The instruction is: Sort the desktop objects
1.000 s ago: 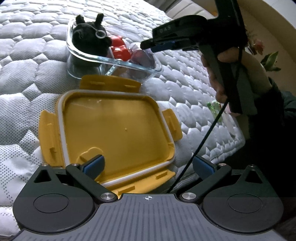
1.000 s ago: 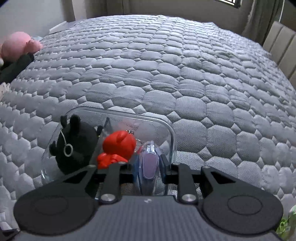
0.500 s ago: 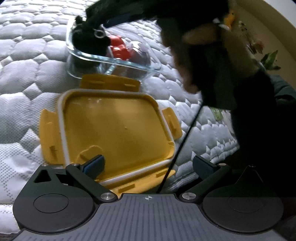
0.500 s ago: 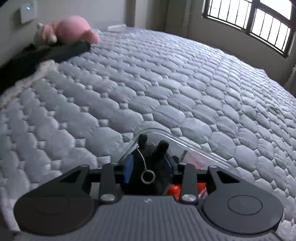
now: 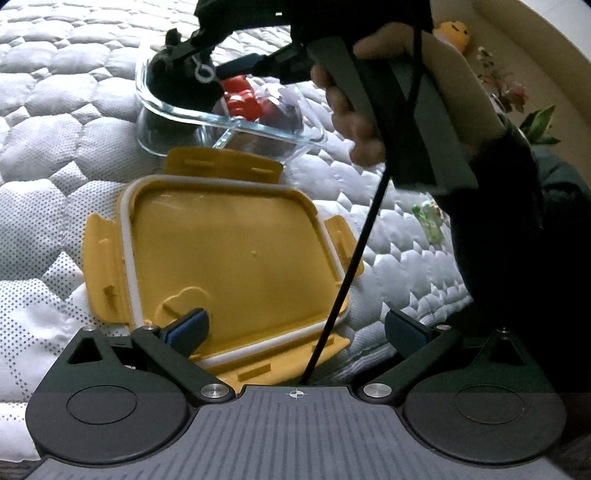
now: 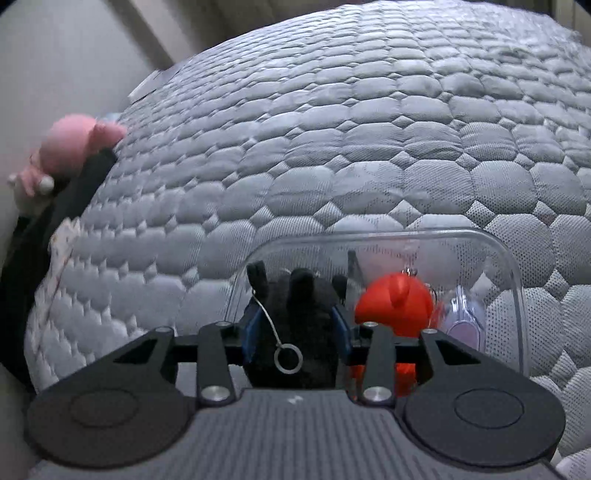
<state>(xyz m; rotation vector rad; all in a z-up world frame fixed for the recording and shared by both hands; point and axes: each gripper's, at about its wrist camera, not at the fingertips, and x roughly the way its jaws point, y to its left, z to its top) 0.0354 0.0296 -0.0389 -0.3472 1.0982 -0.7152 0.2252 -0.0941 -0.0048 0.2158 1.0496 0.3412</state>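
A clear glass container [image 5: 229,125] [image 6: 513,266] stands on the quilted bed. It holds a black plush toy [image 5: 173,81] [image 6: 303,295] with a metal ring, a red toy [image 5: 240,99] [image 6: 395,306] and a clear purple item [image 5: 284,114] [image 6: 465,317]. My right gripper [image 5: 199,62] [image 6: 295,328] reaches down into the container's left end. Its jaws are opening, with the black plush between the blue pads. A yellow lid [image 5: 229,243] lies upside down in front of the container. My left gripper [image 5: 295,325] hovers open over the lid's near edge, holding nothing.
A pink plush [image 6: 70,147] lies at the bed's far left edge. A small green toy [image 5: 428,221] sits on the quilt to the right of the lid. The right gripper's black cable [image 5: 354,266] hangs across the lid. A yellow plush [image 5: 452,29] and a plant [image 5: 535,125] stand beyond the bed.
My right gripper left the purple item, swung across the container to the black plush and widened its jaws. The left gripper and the lid kept still.
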